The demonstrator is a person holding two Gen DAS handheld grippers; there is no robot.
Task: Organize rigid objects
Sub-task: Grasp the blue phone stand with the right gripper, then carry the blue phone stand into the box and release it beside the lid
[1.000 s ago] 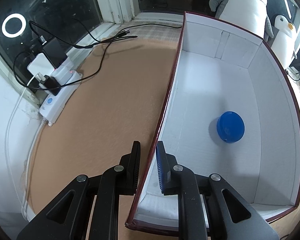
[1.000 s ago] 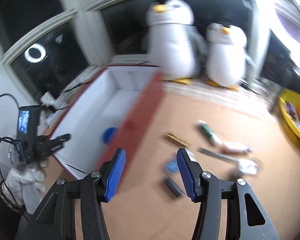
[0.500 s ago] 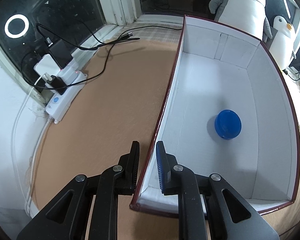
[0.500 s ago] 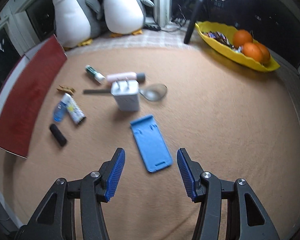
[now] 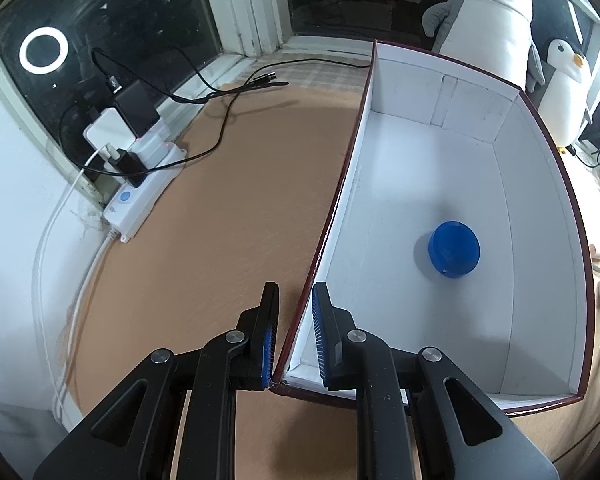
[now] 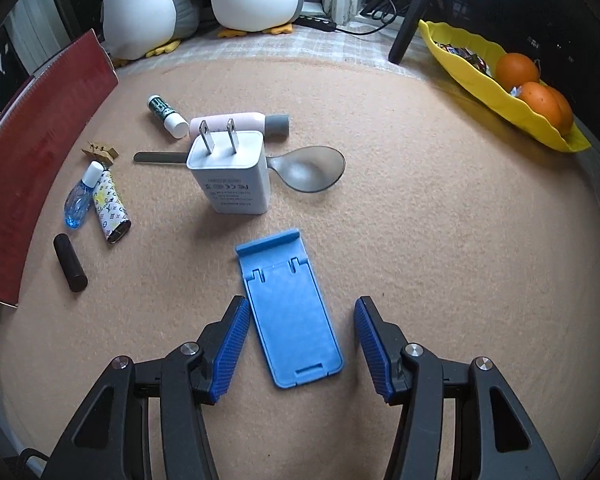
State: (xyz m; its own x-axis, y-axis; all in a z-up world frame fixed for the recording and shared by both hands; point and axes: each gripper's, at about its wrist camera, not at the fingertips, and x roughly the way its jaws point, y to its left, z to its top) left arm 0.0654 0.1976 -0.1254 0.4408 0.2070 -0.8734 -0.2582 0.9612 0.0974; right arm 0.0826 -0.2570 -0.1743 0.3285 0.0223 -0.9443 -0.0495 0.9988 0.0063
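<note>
A: Left view first. How is the left gripper set?

B: Narrow, its jaws straddling the box wall near the corner. The outer pad looks to touch the wall; the inner stands just off it, so I cannot tell if it grips. A blue lid lies inside the box. A power strip with cables sits well away from the box by the window.

A: And the right view?

B: The right gripper is wide, holding nothing, its jaws on either side of the blue stand, apart from it. Beyond the stand are a charger and spoon; nearer the box lie small bottles and tubes.
</note>
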